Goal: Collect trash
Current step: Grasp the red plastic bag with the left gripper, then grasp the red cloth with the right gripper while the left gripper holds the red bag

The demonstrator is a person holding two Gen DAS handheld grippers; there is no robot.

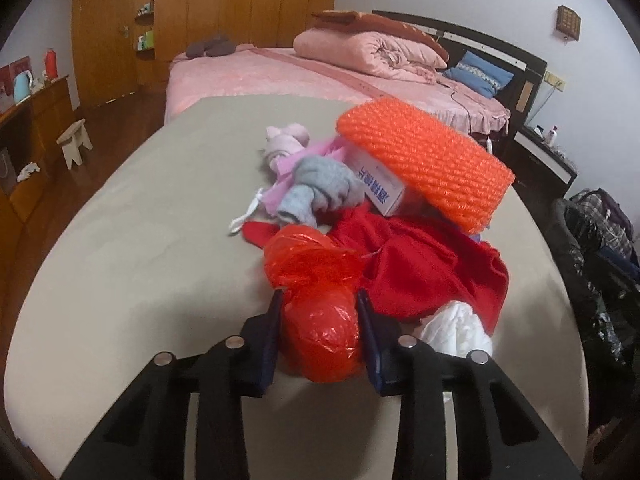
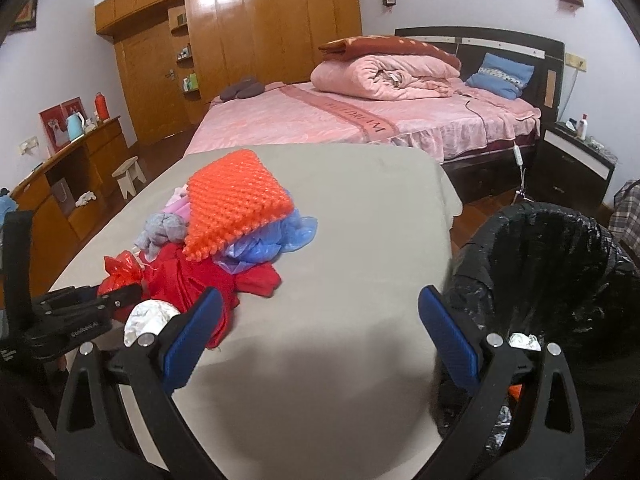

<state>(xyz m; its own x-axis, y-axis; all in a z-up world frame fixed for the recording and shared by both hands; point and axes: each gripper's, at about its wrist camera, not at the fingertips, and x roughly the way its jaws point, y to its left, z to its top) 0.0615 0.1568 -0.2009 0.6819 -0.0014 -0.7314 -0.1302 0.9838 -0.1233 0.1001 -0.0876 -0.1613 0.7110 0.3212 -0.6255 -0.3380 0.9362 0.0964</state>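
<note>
The left claw (image 1: 320, 300) is clamping a crumpled red plastic bag (image 1: 320, 320) at the near edge of the pile on the table (image 1: 120, 240); its pads are pressing into both sides. Behind it, an orange bubble-wrap sheet (image 1: 424, 160) is covering most of a white box (image 1: 380, 184), whose print is hard to read. A red cloth (image 1: 420, 268) is half burying a white wad (image 1: 456, 328). The right claw (image 2: 320, 304) is hanging spread wide over bare table, gripping nothing. A black-lined trash bin (image 2: 540, 272) is standing beside the table, its right side cut off by the lens rim.
</note>
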